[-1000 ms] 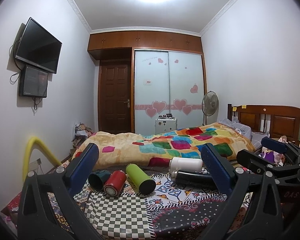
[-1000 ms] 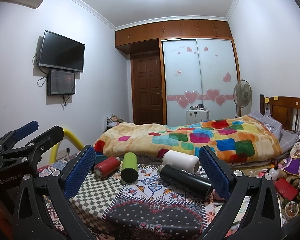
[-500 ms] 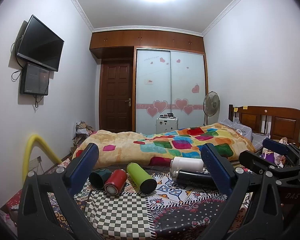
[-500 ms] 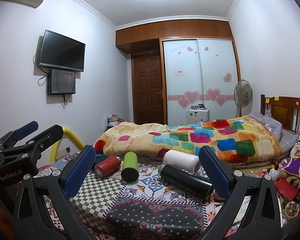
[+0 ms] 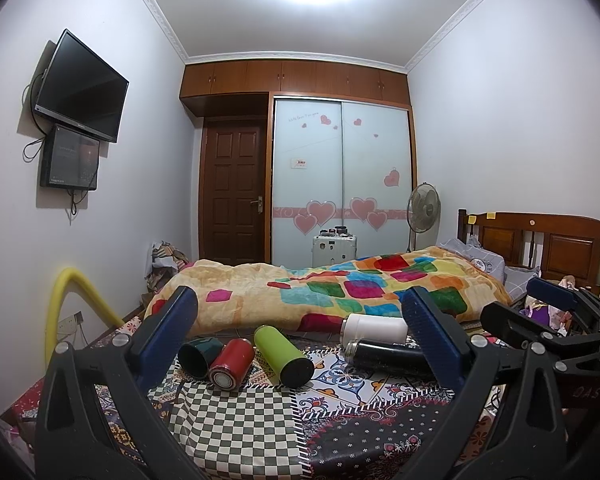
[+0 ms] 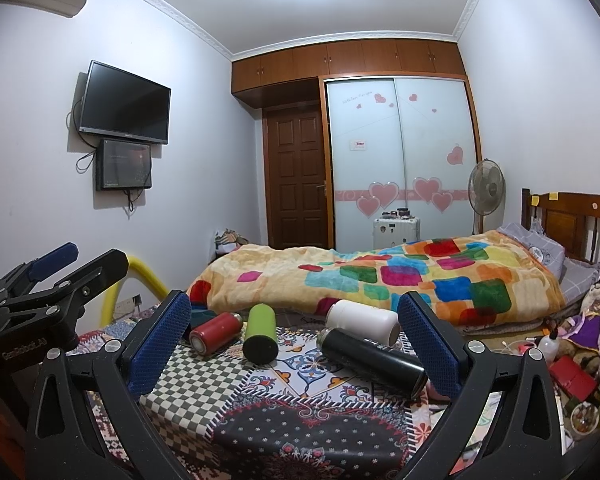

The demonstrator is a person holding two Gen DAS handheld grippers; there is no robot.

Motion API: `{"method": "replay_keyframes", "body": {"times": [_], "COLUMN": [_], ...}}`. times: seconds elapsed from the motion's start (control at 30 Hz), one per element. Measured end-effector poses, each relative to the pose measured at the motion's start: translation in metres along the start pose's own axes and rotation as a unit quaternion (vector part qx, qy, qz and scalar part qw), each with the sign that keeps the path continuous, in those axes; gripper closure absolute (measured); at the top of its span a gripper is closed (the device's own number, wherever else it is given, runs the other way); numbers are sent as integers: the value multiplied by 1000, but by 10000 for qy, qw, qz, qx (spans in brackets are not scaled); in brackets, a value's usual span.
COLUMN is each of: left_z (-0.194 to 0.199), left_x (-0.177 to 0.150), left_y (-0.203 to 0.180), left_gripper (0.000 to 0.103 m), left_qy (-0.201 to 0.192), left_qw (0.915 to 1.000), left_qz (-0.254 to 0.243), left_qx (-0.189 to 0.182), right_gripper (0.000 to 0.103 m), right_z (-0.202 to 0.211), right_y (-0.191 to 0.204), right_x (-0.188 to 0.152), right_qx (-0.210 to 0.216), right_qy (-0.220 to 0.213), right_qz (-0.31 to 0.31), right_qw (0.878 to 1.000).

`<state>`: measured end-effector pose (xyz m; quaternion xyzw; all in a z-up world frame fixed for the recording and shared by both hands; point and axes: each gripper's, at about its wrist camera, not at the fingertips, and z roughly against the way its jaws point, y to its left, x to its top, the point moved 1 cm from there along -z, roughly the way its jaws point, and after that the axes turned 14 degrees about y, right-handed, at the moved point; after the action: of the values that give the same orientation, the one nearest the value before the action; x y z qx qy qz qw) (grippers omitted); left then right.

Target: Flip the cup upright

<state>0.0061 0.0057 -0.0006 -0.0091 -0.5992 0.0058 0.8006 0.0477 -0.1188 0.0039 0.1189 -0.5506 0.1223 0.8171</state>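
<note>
Bedroom scene. Five cups lie on their sides on a counter (image 5: 236,412) covered in patchwork cloth: dark green cup (image 5: 198,354), red cup (image 5: 231,364), lime cup (image 5: 284,354), white cup (image 5: 374,329), black cup (image 5: 384,358). Left tool (image 5: 300,344) and right tool (image 6: 294,340) hover before them, fingers wide apart, empty. Behind: bed (image 5: 340,288), wardrobe (image 5: 340,176), door (image 5: 234,196), television (image 5: 80,88), fan (image 5: 423,208).
</note>
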Motion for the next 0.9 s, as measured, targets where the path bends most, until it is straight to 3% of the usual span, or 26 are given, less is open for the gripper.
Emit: {"method": "replay_keyframes", "body": {"times": [0.5, 0.73, 0.9], "left_z": [-4, -24, -49], "left_x": [-1, -6, -15], "left_y": [2, 6, 7], "left_gripper": [0, 0, 0], "left_qy": [29, 237, 492], "left_qw": [10000, 9997, 9988], "left_qz": [17, 88, 64], "left_qx": [-1, -17, 57], "right_gripper": [0, 0, 0], "right_z": [-10, -30, -63], "right_y": [2, -6, -24], "right_x": [-3, -2, 5], "right_qx": [34, 181, -189], "right_qy": [59, 260, 524], "right_qz": [-10, 83, 446], "right_qw": [10000, 9995, 9974]}}
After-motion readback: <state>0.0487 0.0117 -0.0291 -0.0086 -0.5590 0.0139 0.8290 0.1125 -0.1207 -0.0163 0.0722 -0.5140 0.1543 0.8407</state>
